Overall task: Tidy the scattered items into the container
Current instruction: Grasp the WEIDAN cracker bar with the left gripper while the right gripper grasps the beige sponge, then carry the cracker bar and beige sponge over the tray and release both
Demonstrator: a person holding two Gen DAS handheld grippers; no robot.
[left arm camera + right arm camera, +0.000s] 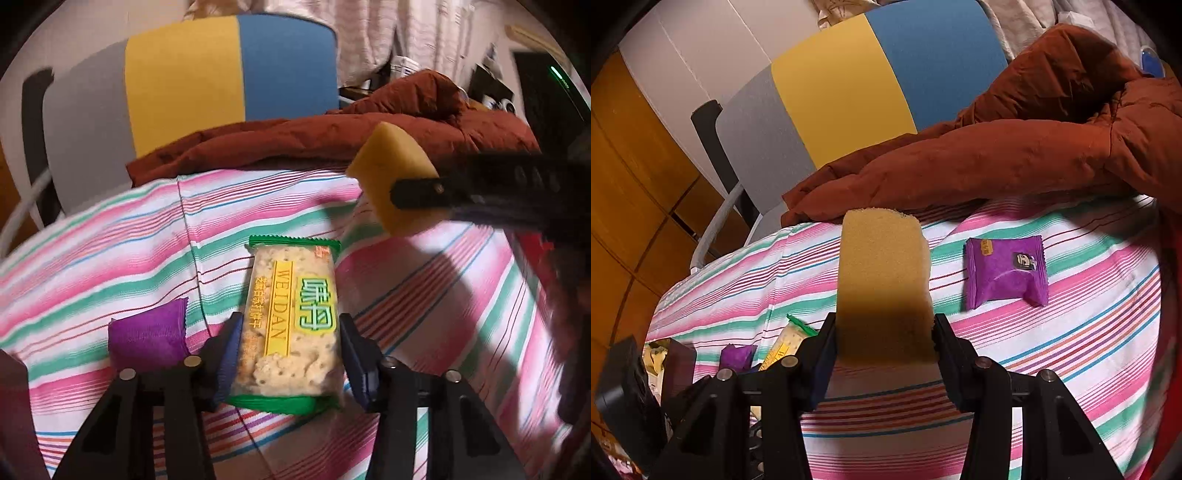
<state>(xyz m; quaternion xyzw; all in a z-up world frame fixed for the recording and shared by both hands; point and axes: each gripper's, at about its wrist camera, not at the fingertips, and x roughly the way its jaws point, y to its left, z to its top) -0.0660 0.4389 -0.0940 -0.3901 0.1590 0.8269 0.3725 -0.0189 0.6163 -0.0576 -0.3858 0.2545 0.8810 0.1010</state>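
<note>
My left gripper is shut on a green-edged Weidan cracker packet and holds it over the striped sheet. A purple snack packet lies just left of it. My right gripper is shut on a yellow sponge, held above the sheet. The sponge and the right gripper's finger also show at the right of the left wrist view. A second purple packet lies on the sheet right of the sponge. The cracker packet shows at the lower left in the right wrist view.
A rust-brown jacket lies along the far edge of the sheet. A grey, yellow and blue chair back stands behind it. A dark box with yellow items sits at the lower left of the right wrist view. Something red lies at the right.
</note>
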